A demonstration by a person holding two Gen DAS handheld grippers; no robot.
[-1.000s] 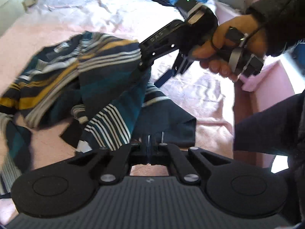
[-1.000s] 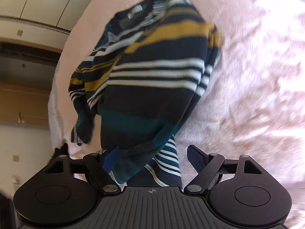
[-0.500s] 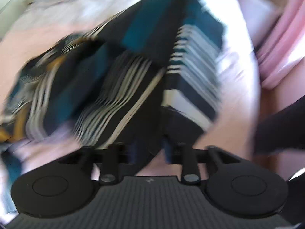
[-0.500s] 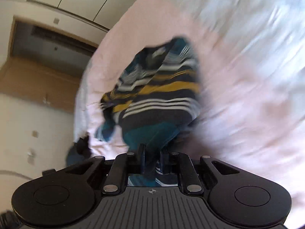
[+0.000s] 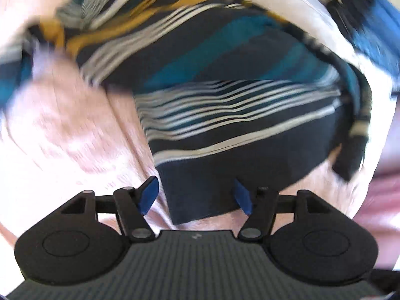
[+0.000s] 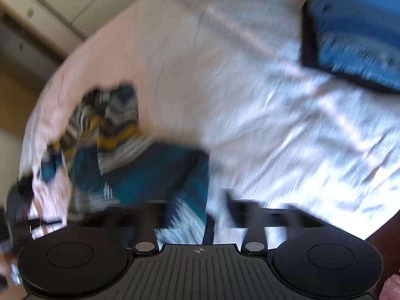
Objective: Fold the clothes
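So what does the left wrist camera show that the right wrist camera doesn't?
Left only: the left gripper, jaws just opened, blue pads apart either side of the shirt's dark hem without pressing it.

Right only: the right gripper, badly blurred, jaws also just opened, beige cabinet fronts and the floor beside the bed.

Both: the striped shirt lying on the pale pink bedsheet, and blue folded clothes beyond.

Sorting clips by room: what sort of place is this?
Likely a bedroom: a pink bed sheet spreads wide, a striped garment lies on it, and cupboard doors stand behind.
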